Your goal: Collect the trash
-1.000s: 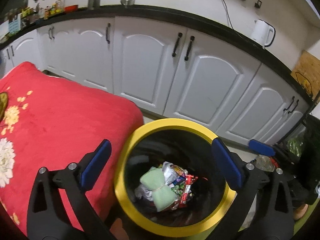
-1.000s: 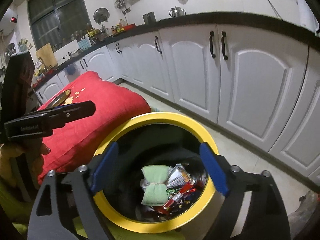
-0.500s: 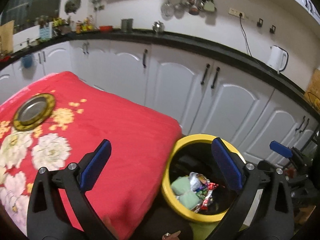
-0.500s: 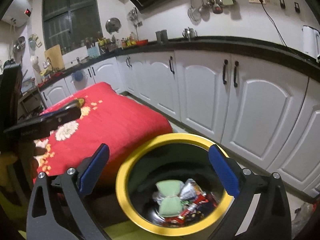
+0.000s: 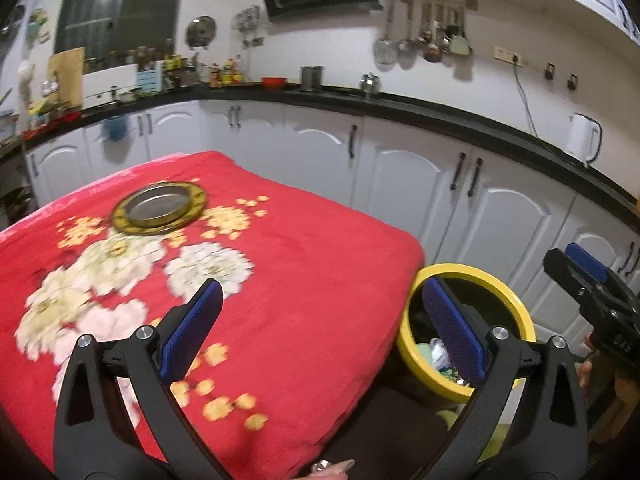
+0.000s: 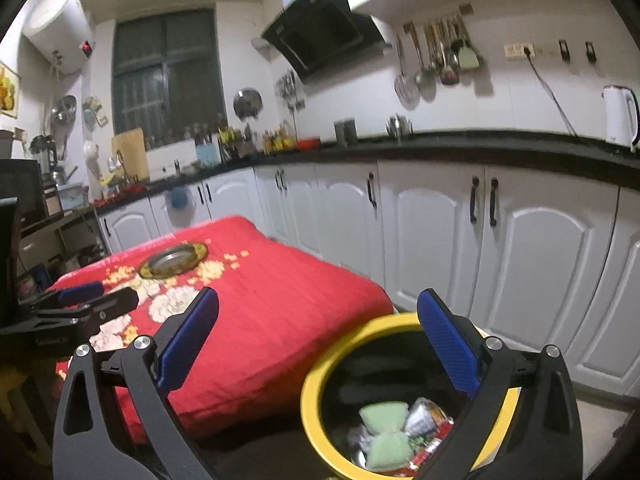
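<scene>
A red flowered cloth covers the table ahead of you, bare of litter except a metal plate far back. The yellow-rimmed bin stands just beside the table's right corner, nearer your right gripper, with a green bow-shaped wrapper and other trash lying inside. Your left gripper hangs over the cloth. Both sets of jaws stand wide apart, holding nothing; the right ones have just been opening.

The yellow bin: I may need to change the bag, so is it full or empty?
Neither: the yellow bin holds green pieces and wrappers low down, well below its rim.
</scene>
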The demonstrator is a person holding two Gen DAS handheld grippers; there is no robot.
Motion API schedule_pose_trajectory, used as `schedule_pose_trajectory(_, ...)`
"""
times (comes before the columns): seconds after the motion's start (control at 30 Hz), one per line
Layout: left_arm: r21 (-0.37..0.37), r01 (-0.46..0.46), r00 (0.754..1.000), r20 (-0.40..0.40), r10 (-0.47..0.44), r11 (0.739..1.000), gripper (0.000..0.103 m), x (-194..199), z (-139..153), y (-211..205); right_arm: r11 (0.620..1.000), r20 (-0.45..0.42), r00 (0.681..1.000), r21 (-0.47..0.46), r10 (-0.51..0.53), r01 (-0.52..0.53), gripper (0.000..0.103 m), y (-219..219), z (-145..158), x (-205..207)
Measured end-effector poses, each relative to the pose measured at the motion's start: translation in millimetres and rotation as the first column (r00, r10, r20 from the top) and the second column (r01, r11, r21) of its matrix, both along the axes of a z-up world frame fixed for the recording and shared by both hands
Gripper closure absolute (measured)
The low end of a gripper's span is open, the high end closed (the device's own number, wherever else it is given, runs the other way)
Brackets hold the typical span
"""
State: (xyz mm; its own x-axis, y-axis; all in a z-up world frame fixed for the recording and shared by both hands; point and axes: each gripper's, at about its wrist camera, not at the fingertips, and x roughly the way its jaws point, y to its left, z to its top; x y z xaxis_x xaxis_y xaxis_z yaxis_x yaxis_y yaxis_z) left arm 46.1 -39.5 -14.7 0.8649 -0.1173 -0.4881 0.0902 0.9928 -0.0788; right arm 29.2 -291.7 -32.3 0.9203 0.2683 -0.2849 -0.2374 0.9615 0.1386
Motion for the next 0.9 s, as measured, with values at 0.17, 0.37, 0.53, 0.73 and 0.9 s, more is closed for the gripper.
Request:
schedule_pose_trajectory(0.17,-0.014,-0.036,0.998,0.043,0.036,0.999,0.011,-22,-5,13,1.000,0.114,0.993,-0.003,-0.003,0.004,0.006,19,-6,-23)
schedule_pose_trajectory(0.37,-0.034,-0.044,0.995,0.092,0.047,0.998,0.011,-33,-8,18,0.998,0.115,0.993,-0.062,0.024,-0.017,0.006,29,-12,-20)
schedule_pose_trajectory(0.53,-0.033,-0.031,0.995,0.098,0.034,0.999,0.011,-33,-9,17,0.998,0.101,0.995,-0.060,0.024,-0.018,0.006,30,-14,-18)
schedule_pose_trajectory(0.73,-0.035,-0.027,0.995,0.094,0.030,0.999,0.011,-33,-11,16,0.998,0.094,0.995,-0.065,0.029,-0.023,0.006,33,-16,-17)
schedule_pose_trajectory(0.9,-0.034,-0.026,0.995,0.092,0.029,0.999,0.011,-32,-12,16,0.998,0.087,0.996,-0.061,0.027,-0.021,0.006,34,-19,-17)
